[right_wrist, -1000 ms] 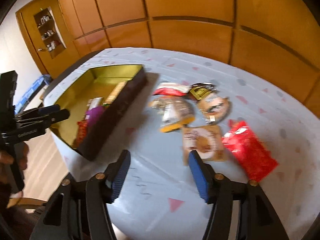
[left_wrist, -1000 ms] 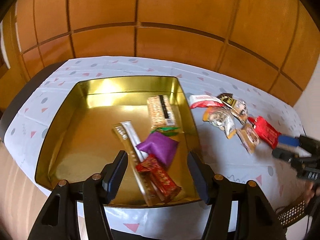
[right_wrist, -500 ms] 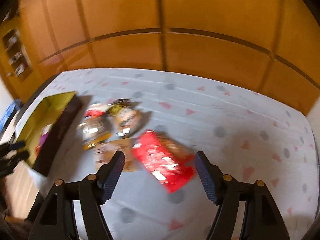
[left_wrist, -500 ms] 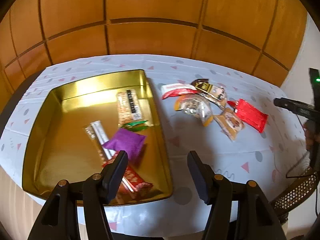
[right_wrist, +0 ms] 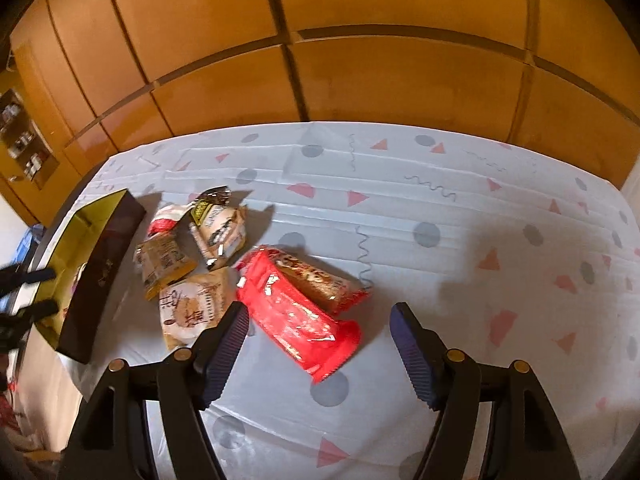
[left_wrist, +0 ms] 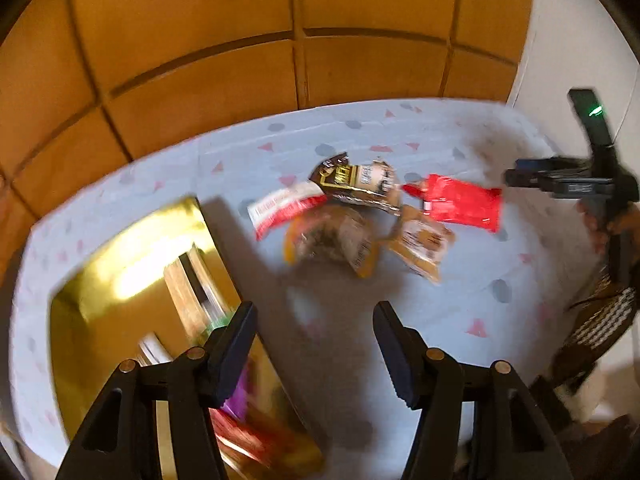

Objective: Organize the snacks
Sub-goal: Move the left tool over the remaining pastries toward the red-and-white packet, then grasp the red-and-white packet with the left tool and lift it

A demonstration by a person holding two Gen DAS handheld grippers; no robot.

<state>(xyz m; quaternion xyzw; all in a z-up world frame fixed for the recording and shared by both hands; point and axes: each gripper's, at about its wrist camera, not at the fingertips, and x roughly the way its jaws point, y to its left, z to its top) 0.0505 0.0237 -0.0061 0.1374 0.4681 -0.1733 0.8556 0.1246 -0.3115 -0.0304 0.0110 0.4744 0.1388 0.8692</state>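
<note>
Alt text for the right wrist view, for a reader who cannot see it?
The right gripper hangs with open jaws, which have just widened, over a red snack packet on the patterned tablecloth. Four more snack packets lie to its left, beside a gold tin.

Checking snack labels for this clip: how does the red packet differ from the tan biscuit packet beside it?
The red packet is glossy bright red and longer; the tan biscuit packet is pale tan and squarer. The red packet lies farther from the gold tin, the tan one nearer. Both lie flat on the tablecloth, ungripped.

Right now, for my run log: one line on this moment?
left tongs open | right tongs open, opening, over red packet | gold tin part-filled
</note>
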